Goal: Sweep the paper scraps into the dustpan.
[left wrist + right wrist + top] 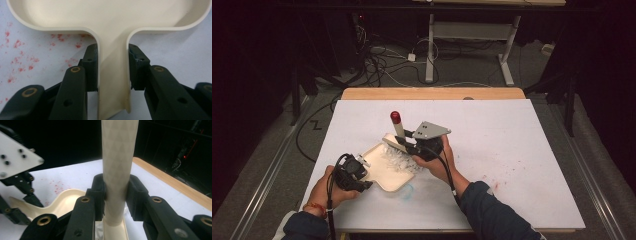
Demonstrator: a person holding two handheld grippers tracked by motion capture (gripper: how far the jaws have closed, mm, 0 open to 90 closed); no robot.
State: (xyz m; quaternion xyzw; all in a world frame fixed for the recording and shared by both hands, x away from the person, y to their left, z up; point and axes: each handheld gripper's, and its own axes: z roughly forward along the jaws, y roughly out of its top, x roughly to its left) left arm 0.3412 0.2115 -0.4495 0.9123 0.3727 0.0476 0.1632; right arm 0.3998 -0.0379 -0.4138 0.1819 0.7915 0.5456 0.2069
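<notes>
A cream dustpan (388,175) lies flat on the white table cover. My left gripper (365,173) is shut on its handle (113,82), one pad on each side, with the pan's tray (112,15) straight ahead. My right gripper (410,143) is shut on the pale stem of a brush (119,157). The brush handle (398,126) rises tilted and ends in a red tip. Its white bristles (399,159) rest over the far end of the pan. In the right gripper view the dustpan (65,199) lies to the left, with the left gripper (22,206) on its handle.
Red specks (20,57) dot the white cover (492,150) beside the pan, more to the right (492,182). A faint blue mark (408,192) sits by the pan's near corner. A wooden strip (432,93) edges the table's far side; cables and desk legs lie beyond.
</notes>
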